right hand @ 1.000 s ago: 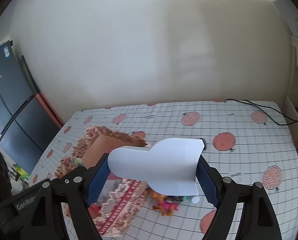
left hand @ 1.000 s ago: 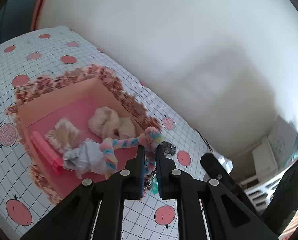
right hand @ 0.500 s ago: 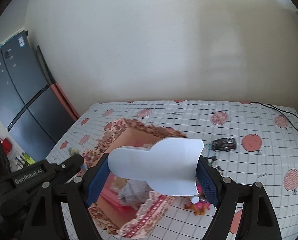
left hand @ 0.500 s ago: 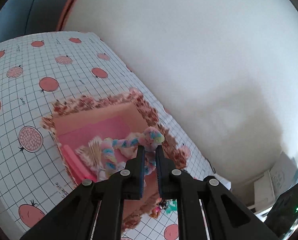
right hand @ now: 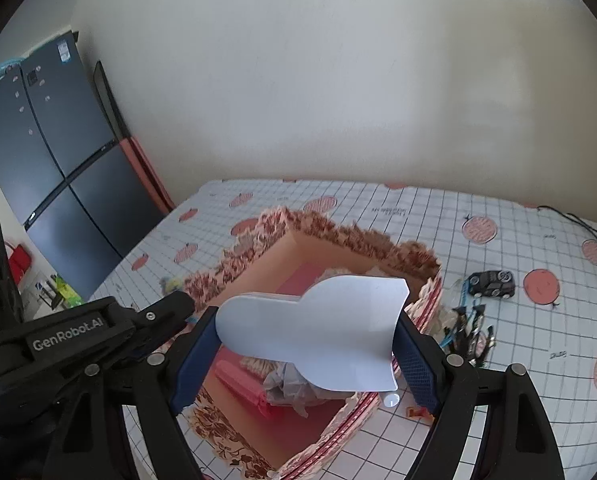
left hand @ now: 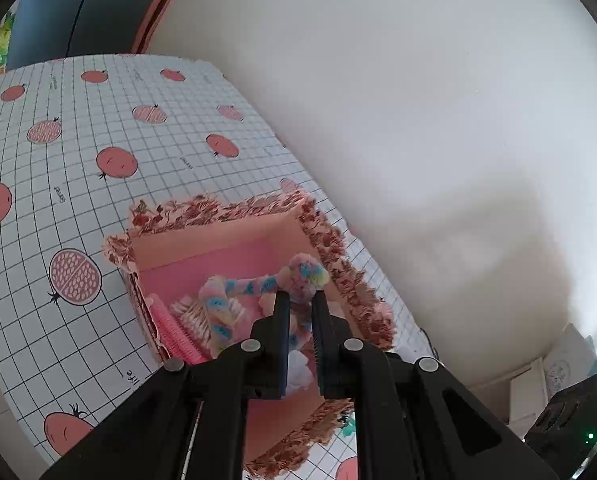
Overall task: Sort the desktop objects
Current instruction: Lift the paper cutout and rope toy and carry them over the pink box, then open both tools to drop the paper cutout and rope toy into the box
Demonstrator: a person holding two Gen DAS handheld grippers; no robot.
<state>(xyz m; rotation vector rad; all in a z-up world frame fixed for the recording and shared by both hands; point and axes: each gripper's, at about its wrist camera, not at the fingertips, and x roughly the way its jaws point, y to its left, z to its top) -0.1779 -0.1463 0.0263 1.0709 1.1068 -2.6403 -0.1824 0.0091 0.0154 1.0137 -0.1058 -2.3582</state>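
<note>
The pastel fuzzy cord (left hand: 258, 286) is pinched by the left gripper (left hand: 298, 320) and the white card (right hand: 318, 332) by the right gripper's (right hand: 310, 344) wide-spread fingers, above the floral box (right hand: 338, 236), at 12 o'clock, apparently for dropping in.

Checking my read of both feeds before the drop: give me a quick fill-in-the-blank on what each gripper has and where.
1. The left gripper is shut on a pastel twisted ____.
2. The right gripper is holding a white ____.
3. Both hang above the floral-trimmed ____, whose floor is pink.
4. The black toy car sits ____ the box.

Missing: rope; bottle; box; outside
</note>
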